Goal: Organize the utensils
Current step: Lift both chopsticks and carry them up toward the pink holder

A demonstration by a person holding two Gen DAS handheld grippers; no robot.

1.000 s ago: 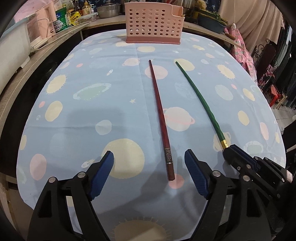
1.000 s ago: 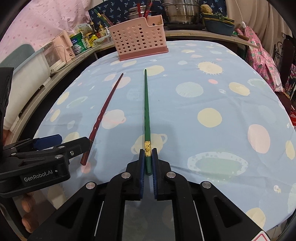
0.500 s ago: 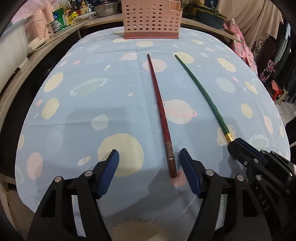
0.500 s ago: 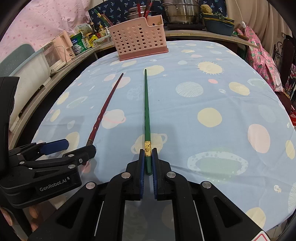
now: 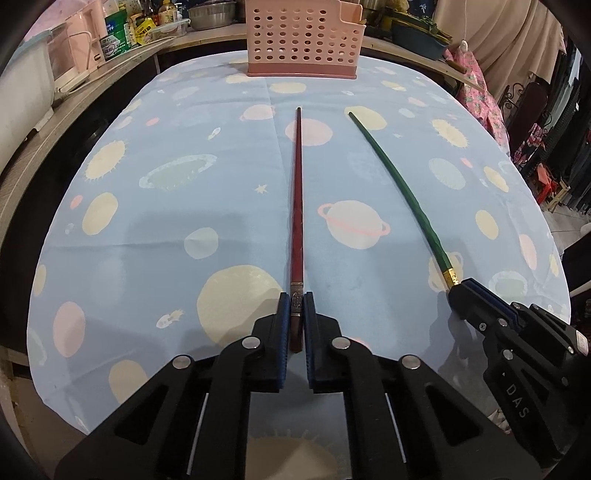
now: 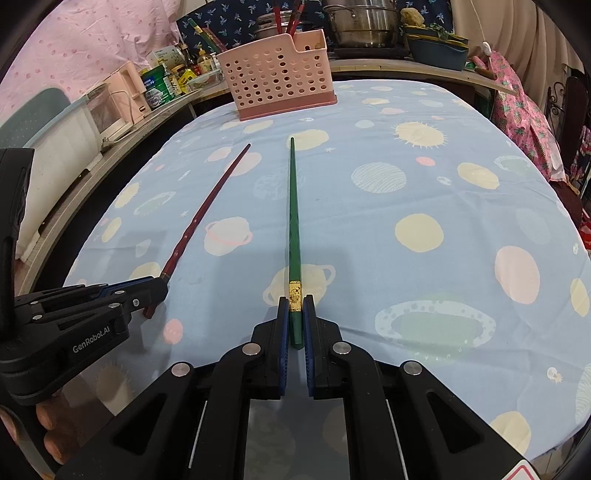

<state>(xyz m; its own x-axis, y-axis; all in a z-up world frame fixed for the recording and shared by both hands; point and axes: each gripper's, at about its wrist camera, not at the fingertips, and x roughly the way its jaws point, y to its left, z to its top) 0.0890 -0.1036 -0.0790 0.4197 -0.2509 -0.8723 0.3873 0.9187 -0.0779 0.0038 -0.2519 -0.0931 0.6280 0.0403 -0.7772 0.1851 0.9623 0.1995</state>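
Note:
A red chopstick (image 5: 297, 206) lies on the planet-print cloth, pointing at the pink perforated basket (image 5: 303, 40). My left gripper (image 5: 296, 306) is closing on its thick near end, and the blue pads press it from both sides. A green chopstick (image 6: 294, 221) with a gold band lies to its right. My right gripper (image 6: 294, 310) is shut on that chopstick's near end, just behind the band. In the right wrist view, the left gripper (image 6: 159, 291) holds the red chopstick (image 6: 207, 206) at lower left. The basket (image 6: 280, 77) holds more chopsticks upright.
A wooden counter curves around the table's left and far sides, carrying a pink appliance (image 6: 122, 96), cans and bottles (image 6: 162, 85), steel pots (image 6: 362, 22) and a blue basin (image 6: 436, 51). Floral fabric (image 6: 524, 110) hangs at the right. A person's fingers (image 6: 51, 439) show bottom left.
The left gripper's jaws, wide apart around the red chopstick's end a second ago, have closed on it. The right gripper has stayed shut on the green chopstick. Neither chopstick has moved.

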